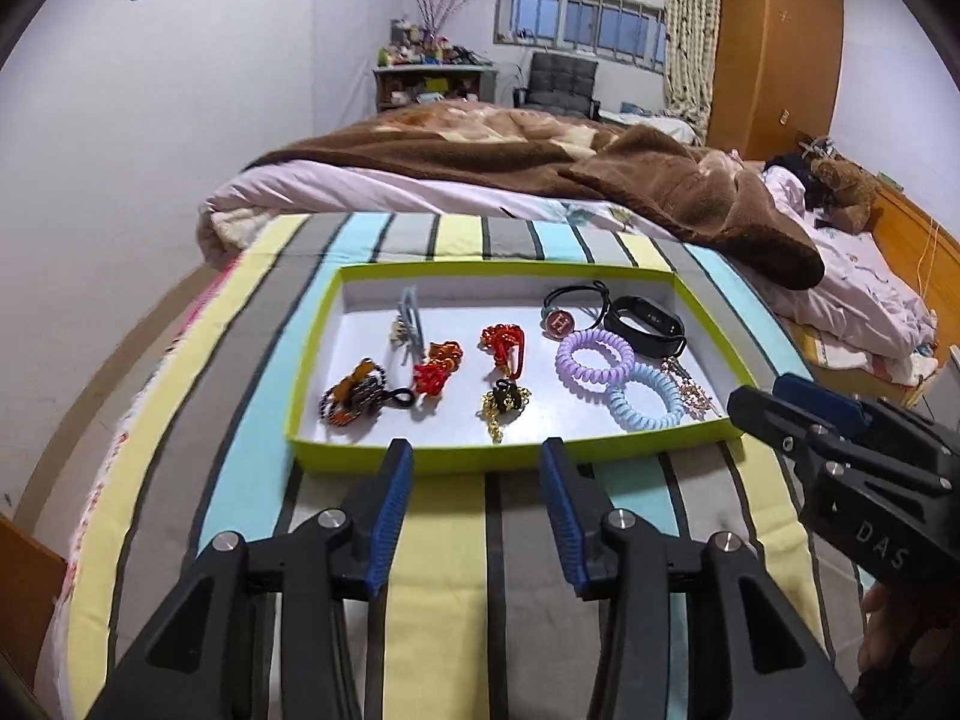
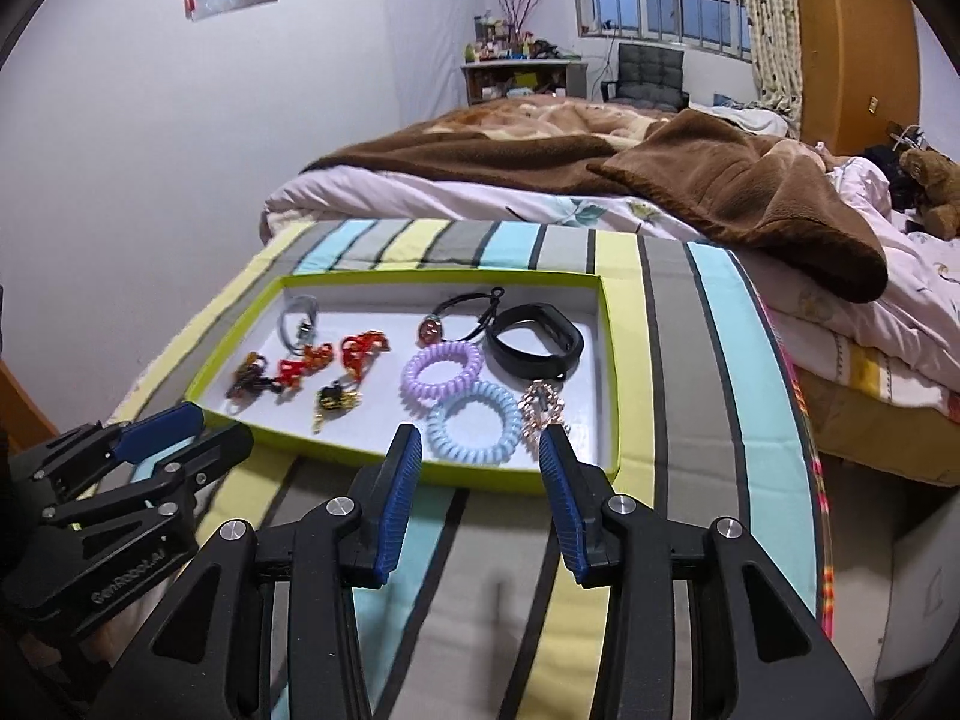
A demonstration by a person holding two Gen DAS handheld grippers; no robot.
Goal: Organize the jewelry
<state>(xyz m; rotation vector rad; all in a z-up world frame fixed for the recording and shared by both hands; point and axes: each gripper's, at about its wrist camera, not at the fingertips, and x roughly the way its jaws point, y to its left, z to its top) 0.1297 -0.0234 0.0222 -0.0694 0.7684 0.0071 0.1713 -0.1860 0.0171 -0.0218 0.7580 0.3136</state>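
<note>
Apparently you are nearing the finish: every piece seems to be lying inside the green tray [image 1: 510, 461]. Your left gripper [image 1: 477, 450] and right gripper [image 2: 480, 437] are hovering at its near rim, both spread wide and carrying nothing.

Home bedroom. Indicated by: bed [image 1: 852, 294] with pale floral bedding, brown fleece blanket [image 1: 540, 168], striped cover [image 2: 690, 312] in the foreground, teddy bear [image 1: 843, 186] near the headboard, wooden wardrobe [image 1: 774, 48], patterned curtain [image 1: 690, 30] beside a barred window [image 1: 582, 18], cluttered shelf [image 1: 432, 75], grey chair [image 1: 561, 84].
</note>
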